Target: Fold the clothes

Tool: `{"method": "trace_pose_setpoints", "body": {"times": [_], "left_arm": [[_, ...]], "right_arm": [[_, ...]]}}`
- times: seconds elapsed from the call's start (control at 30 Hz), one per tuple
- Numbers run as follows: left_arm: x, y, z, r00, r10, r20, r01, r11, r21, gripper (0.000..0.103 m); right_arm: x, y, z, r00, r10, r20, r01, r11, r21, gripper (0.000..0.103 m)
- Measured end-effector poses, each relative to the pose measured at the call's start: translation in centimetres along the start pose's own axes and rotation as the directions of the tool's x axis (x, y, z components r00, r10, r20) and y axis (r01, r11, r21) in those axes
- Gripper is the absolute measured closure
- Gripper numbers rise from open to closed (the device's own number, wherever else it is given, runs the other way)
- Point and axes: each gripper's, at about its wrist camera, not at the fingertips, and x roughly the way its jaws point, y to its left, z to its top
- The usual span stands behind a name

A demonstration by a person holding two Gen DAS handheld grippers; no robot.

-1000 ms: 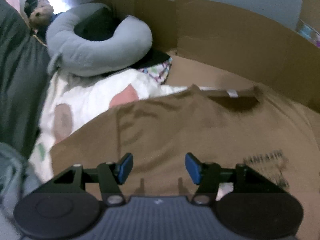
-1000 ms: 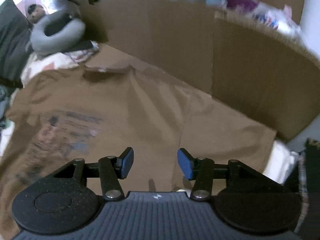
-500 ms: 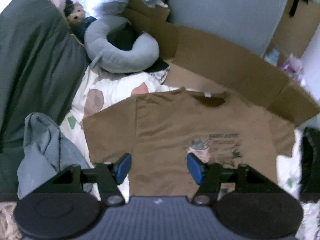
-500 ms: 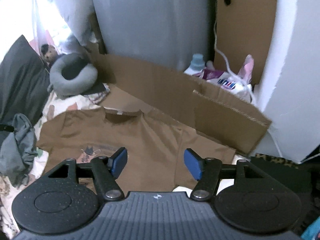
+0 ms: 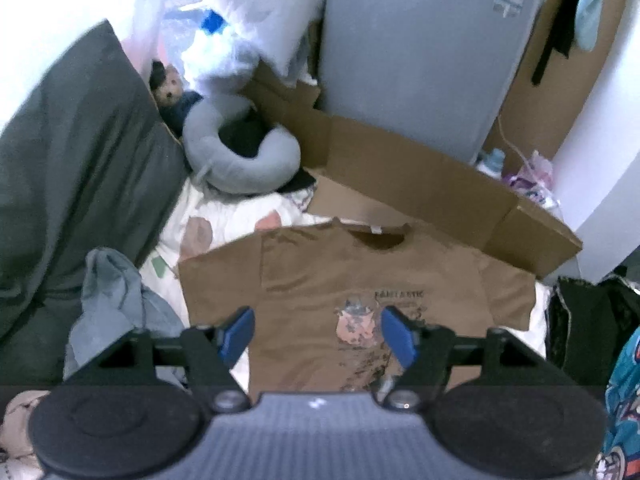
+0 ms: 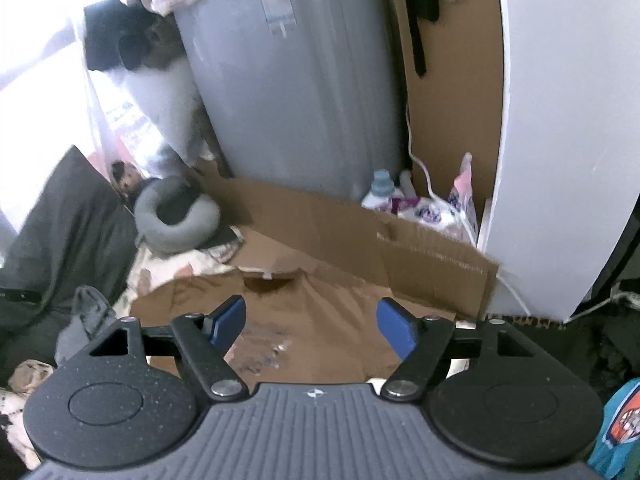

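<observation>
A brown T-shirt point(image 5: 320, 280) with a printed picture on its chest lies spread flat, collar toward the cardboard, both sleeves out. The right wrist view shows the same brown T-shirt point(image 6: 320, 312) far below. My left gripper point(image 5: 318, 336) hangs high above the shirt, its blue-padded jaws opening with nothing between them. My right gripper point(image 6: 310, 324) is also well above the shirt, jaws opening and empty. Neither gripper touches the cloth.
A grey crumpled garment point(image 5: 116, 304) lies left of the shirt on a patterned sheet point(image 5: 212, 216). Behind stand flattened cardboard point(image 5: 420, 188), a grey neck pillow point(image 5: 248, 160), a dark cushion point(image 5: 72, 168) and a grey appliance point(image 6: 296, 80). A white wall point(image 6: 560, 120) rises at right.
Both grippers have risen far above the shirt, so the whole garment and room now show. Both pairs of jaws have spread wider. The shirt has not moved.
</observation>
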Motion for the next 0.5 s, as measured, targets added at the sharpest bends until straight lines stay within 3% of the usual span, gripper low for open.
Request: {"method": "trace_pose_setpoints", "body": {"times": [0.3, 0.5], "left_arm": [[-5.4, -0.6, -1.0, 1.000, 0.020, 0.011, -0.020, 1.000, -0.001, 0.028], [-7.5, -0.2, -2.4, 0.999, 0.031, 0.022, -0.031, 0.999, -0.017, 0.028]], "right_arm": [[-8.5, -2.0, 4.2, 0.994, 0.020, 0.108, -0.021, 1.000, 0.009, 0.022], [-12.1, -2.9, 5.1, 0.994, 0.031, 0.105, -0.030, 0.999, -0.013, 0.019]]}}
